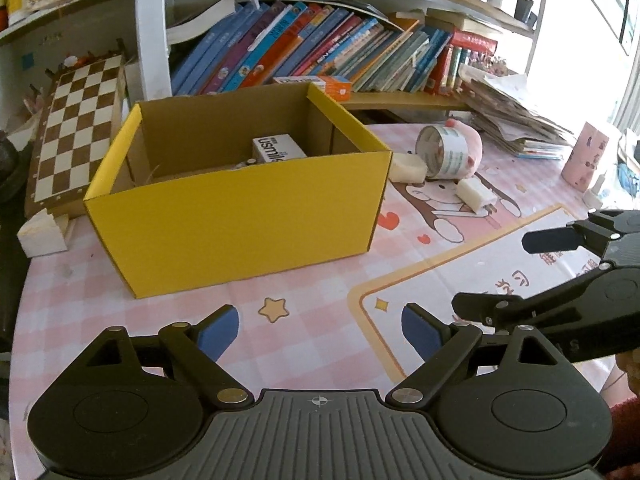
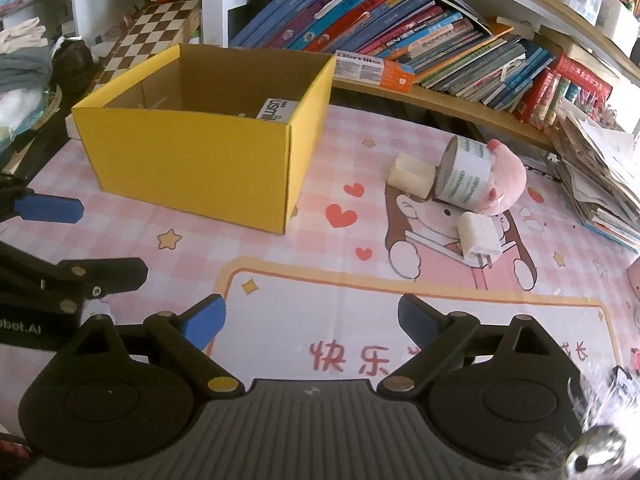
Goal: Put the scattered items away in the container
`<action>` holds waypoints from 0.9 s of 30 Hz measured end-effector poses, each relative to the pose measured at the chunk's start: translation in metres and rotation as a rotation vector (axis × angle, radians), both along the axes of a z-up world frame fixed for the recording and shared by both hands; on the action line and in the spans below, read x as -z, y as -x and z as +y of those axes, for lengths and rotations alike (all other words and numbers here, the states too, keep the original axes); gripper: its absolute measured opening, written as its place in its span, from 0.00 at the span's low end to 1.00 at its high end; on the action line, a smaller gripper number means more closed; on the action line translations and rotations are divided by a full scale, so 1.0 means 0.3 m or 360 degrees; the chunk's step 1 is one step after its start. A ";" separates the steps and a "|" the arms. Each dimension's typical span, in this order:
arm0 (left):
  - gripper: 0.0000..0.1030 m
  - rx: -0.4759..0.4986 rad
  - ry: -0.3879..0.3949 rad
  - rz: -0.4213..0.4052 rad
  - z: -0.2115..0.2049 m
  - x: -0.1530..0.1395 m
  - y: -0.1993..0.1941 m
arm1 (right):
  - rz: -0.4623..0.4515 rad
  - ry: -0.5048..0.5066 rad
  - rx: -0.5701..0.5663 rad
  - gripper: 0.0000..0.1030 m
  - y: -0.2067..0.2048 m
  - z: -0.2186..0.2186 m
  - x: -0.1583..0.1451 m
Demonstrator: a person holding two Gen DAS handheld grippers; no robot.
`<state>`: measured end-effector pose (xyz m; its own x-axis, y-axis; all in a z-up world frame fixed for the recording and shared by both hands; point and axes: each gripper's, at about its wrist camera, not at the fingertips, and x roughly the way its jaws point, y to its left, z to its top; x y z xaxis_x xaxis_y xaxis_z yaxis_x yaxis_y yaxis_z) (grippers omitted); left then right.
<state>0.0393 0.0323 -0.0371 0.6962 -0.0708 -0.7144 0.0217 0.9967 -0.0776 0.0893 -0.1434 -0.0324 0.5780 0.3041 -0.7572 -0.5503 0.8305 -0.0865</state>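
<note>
currently one white carton (image 1: 279,149) lies inside the yellow box (image 1: 240,216). tape roll (image 2: 464,176), pink plush (image 2: 506,184), charger (image 2: 480,238) and foam block (image 2: 412,172) remain on the counter (image 2: 320,272). left gripper (image 1: 320,330) and right gripper (image 2: 310,320) fingers spread wide, empty.

A child's study corner at home: picture books (image 2: 400,36) crowd the shelf across the top, a chessboard (image 1: 76,128) leans at left, and a pink cartoon mat (image 2: 400,280) covers the worktop.
</note>
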 end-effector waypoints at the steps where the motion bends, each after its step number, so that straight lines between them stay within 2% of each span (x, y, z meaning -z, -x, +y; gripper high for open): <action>1: 0.88 -0.0002 -0.0005 -0.0001 -0.007 -0.002 -0.004 | 0.0000 -0.0001 -0.0003 0.91 -0.006 -0.006 0.000; 27: 0.88 -0.0071 -0.0049 0.0051 -0.211 0.005 -0.127 | 0.0025 -0.0023 -0.0089 0.92 -0.182 -0.178 0.010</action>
<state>0.0773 -0.0311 -0.0387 0.6749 -0.0176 -0.7377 -0.0251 0.9986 -0.0469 0.1439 -0.1968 -0.0354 0.5479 0.3467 -0.7614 -0.5973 0.7993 -0.0658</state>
